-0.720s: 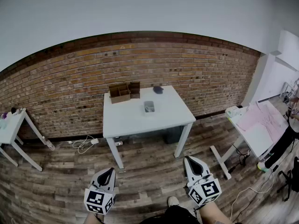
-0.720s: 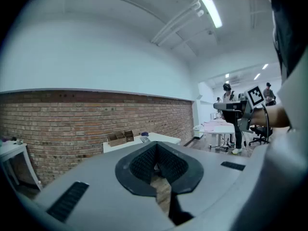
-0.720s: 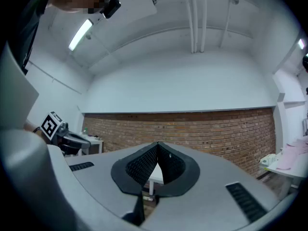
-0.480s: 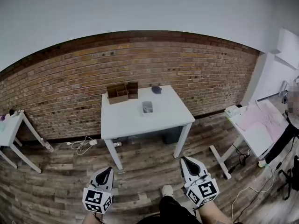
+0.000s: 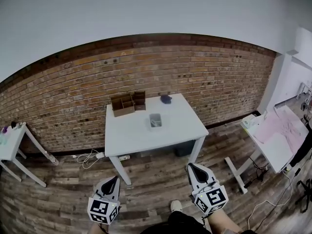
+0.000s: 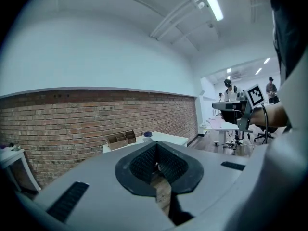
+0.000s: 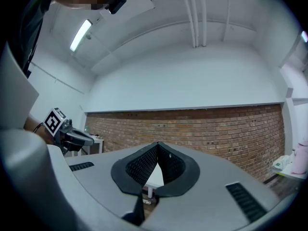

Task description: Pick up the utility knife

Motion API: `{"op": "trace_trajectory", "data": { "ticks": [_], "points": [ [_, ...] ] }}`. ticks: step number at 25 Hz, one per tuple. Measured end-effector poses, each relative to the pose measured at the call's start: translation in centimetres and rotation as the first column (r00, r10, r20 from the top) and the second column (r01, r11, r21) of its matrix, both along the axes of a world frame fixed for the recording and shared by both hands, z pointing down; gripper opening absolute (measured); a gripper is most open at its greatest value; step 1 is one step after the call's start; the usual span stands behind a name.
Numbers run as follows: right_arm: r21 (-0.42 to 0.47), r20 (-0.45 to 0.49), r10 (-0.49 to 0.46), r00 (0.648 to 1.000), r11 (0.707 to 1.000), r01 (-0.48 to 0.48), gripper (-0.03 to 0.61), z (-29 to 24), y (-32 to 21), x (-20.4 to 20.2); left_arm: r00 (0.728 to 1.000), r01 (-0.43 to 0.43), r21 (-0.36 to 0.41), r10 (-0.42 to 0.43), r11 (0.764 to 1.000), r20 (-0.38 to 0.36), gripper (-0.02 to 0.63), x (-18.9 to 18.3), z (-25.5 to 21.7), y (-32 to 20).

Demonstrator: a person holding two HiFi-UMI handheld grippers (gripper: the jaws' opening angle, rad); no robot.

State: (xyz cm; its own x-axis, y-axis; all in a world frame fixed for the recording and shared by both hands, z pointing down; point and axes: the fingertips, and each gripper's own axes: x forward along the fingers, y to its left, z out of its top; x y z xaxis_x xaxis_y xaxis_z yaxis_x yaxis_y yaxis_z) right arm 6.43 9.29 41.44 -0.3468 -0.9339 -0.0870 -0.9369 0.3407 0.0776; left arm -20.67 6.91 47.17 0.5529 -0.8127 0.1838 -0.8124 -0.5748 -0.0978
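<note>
A white table (image 5: pixel 131 130) stands against the brick wall, well ahead of both grippers. On it are a small clear container (image 5: pixel 155 121), a dark object (image 5: pixel 166 99) at the back and a brown wooden organizer (image 5: pixel 127 102). I cannot make out the utility knife at this distance. My left gripper (image 5: pixel 115 178) and right gripper (image 5: pixel 189 165) hang low over the wooden floor, both shut with nothing between the jaws. In the left gripper view the left gripper (image 6: pixel 156 146) points at the table (image 6: pixel 163 137). The right gripper (image 7: pixel 158 144) points along the wall in its own view.
A small white side table (image 5: pixel 12 145) stands at the far left. Another table with pink cloth (image 5: pixel 278 135) is at the right. Cables and a power strip (image 5: pixel 92 156) lie on the floor under the main table. People stand far off in the left gripper view.
The view has shifted a little and the table sits slightly lower and nearer in the frame. Both grippers stay low and shut.
</note>
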Motion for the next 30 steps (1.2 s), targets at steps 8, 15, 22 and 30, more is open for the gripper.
{"op": "trace_trajectory", "data": {
  "ticks": [8,15,22,30],
  "points": [
    [-0.006,0.010,-0.044,0.999,0.999,0.044,-0.002,0.2,-7.9,2.8,0.999,0.046,-0.010,-0.046,0.999,0.007,-0.009,2.8,0.1,-6.1],
    [-0.019,0.027,-0.110,0.994,0.994,0.110,-0.002,0.5,-14.9,4.9,0.996,0.087,-0.036,-0.087,0.996,-0.005,-0.009,5.5,-0.3,-12.2],
    [-0.022,0.036,-0.183,0.982,0.983,0.184,-0.002,0.7,-21.7,7.7,0.991,0.133,-0.028,-0.133,0.991,0.018,-0.009,8.7,-1.2,-18.2],
    [-0.063,0.042,-0.266,0.963,0.961,0.268,-0.002,2.1,-27.1,9.3,0.984,0.179,-0.033,-0.178,0.983,0.029,-0.009,11.3,-1.3,-23.0]
  ]
}}
